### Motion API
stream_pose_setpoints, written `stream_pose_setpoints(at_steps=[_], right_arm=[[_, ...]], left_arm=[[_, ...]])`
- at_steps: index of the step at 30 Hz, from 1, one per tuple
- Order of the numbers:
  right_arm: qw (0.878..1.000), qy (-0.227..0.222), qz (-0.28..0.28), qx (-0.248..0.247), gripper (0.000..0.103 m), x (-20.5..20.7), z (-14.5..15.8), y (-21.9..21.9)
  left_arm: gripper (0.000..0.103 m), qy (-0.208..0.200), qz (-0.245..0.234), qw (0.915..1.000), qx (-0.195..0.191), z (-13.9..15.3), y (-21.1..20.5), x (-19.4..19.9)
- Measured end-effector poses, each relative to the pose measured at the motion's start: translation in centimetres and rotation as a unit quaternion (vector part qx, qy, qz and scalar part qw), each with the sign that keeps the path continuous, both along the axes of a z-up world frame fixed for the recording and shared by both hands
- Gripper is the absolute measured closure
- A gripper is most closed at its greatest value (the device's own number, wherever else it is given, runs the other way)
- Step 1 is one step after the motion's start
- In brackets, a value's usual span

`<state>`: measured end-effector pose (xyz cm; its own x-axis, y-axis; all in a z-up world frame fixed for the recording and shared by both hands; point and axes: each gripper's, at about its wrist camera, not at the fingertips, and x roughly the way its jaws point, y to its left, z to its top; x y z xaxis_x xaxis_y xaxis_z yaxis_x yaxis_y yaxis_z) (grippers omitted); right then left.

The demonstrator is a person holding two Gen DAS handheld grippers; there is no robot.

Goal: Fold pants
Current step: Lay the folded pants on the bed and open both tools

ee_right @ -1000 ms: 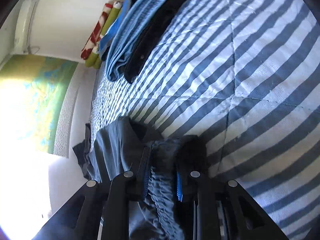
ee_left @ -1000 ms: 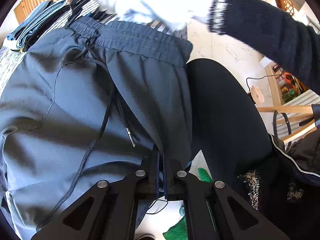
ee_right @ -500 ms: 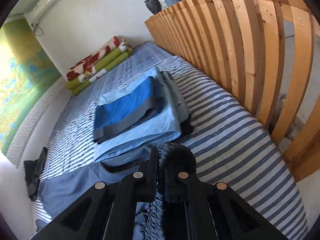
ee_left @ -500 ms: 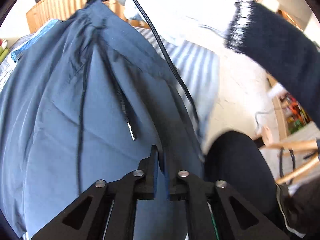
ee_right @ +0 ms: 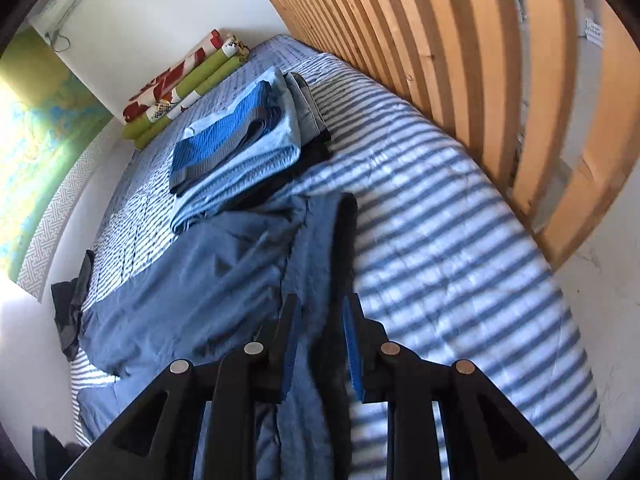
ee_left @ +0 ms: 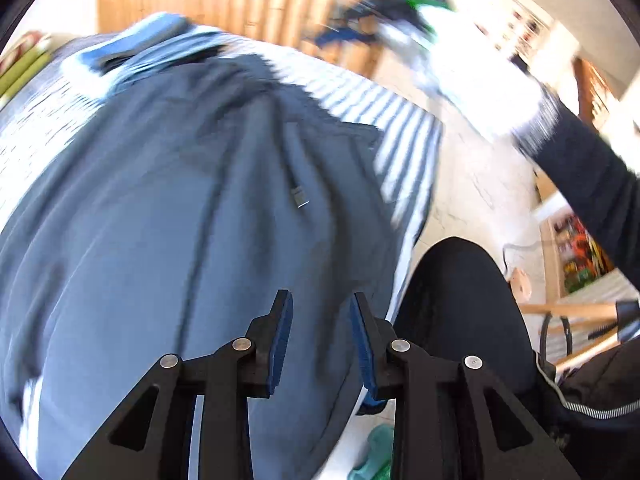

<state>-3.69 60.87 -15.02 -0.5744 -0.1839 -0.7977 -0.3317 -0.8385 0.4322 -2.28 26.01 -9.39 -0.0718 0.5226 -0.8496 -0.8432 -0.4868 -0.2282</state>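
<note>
Grey-blue drawstring pants (ee_left: pixel 168 208) lie spread on the striped bed, blurred by motion in the left wrist view. My left gripper (ee_left: pixel 320 312) is open just above the cloth near the bed's edge, nothing between its blue pads. In the right wrist view the same pants (ee_right: pixel 208 264) stretch across the mattress, their gathered waistband (ee_right: pixel 324 248) running up between the fingers. My right gripper (ee_right: pixel 320 316) is open over that waistband. A metal drawstring tip (ee_left: pixel 298 200) rests on the fabric.
A stack of folded blue clothes (ee_right: pixel 240 132) sits beyond the pants, with rolled green and red bedding (ee_right: pixel 180 92) at the wall. A wooden slatted headboard (ee_right: pixel 460 60) borders the bed (ee_right: pixel 460 248). A person's black-clad leg (ee_left: pixel 460 312) and dark sleeve (ee_left: pixel 588 176) are at right.
Both grippers were shut on the pants and have opened, letting the cloth drop onto the bed. The pants now lie spread flat instead of hanging.
</note>
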Motion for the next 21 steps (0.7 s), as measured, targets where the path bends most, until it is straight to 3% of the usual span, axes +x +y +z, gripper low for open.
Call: stream_pose_setpoints(at_steps=[4,8,12,17,21], right_arm=[[0.999,-0.04,-0.023,-0.015,0.078,5.4,-3.1,-2.1],[0.99,-0.042,-0.063,-0.12,0.073,8.4,-5.8,-2.4],[0.985,-0.042,-0.067,-0.155,0.07,8.5,-6.6,-3.4],[0.982,-0.063,-0.08,-0.156,0.069,6.8,-7.5,-4.9],[0.989,-0.054,-0.088,-0.11,0.09,7.0,-6.3,-5.3]], left_arm=[[0.071,-0.003,0.087,0.9962,0.01,1.3,-8.1,0.2],[0.071,-0.002,0.182,0.983,0.025,2.9,-15.9,-1.1],[0.071,0.024,0.274,0.9609,0.034,3.7,-24.0,-0.7],[0.071,0.052,0.363,0.9302,0.019,4.5,-32.2,-0.2],[0.071,0.057,0.434,0.8991,0.016,4.5,-39.9,0.9]])
